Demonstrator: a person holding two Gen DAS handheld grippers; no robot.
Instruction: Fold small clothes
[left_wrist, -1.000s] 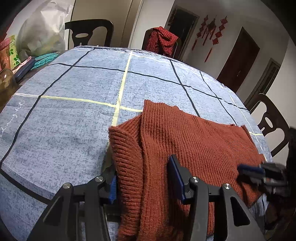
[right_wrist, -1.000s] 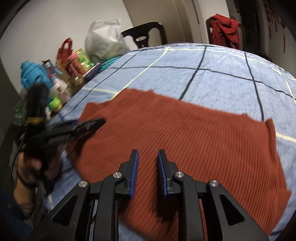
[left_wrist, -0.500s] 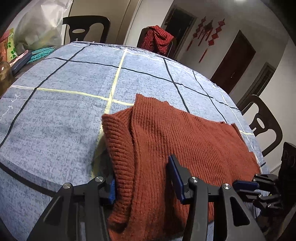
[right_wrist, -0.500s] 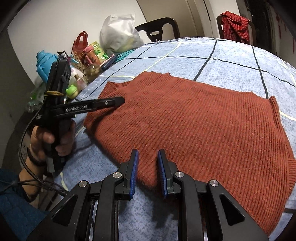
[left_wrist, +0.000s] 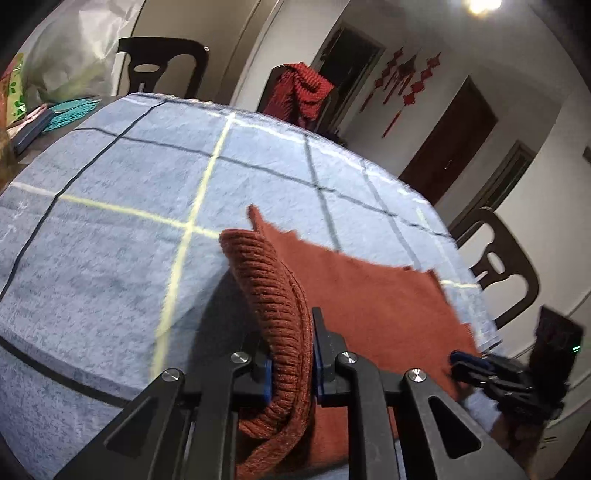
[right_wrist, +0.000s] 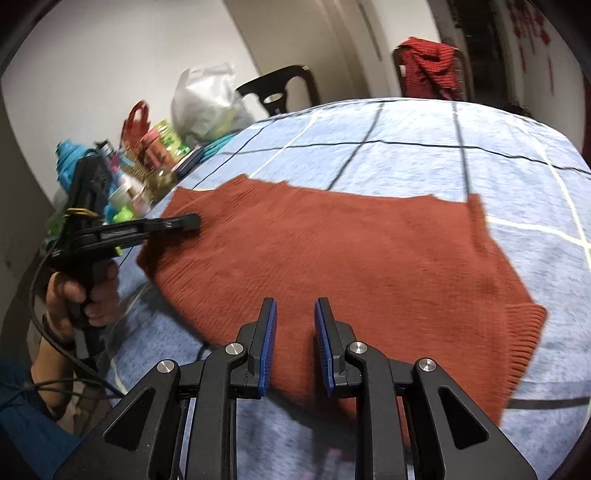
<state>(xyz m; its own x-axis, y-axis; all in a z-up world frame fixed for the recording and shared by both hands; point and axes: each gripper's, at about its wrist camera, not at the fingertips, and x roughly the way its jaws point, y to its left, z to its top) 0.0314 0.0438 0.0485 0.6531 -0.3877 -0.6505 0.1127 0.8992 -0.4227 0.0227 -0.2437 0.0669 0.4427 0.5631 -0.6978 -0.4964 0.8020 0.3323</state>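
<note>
- Left hand-held gripper (left_wrist: 291, 354): just closed, pinching raised ribbed edge of sweater (right_wrist: 332, 251).
- Right hand-held gripper (right_wrist: 295, 339): parted, empty, over sweater's near edge.
- Table (left_wrist: 110, 240): blue checked cloth.

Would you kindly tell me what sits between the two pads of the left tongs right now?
A bunched ribbed fold of the rust-red sweater sits pinched in the left tongs, whose jaws have just been closing on it; the left wrist view shows this.

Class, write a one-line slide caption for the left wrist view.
Left gripper pinching the rust knit sweater's ribbed edge above the checked tablecloth.
</note>
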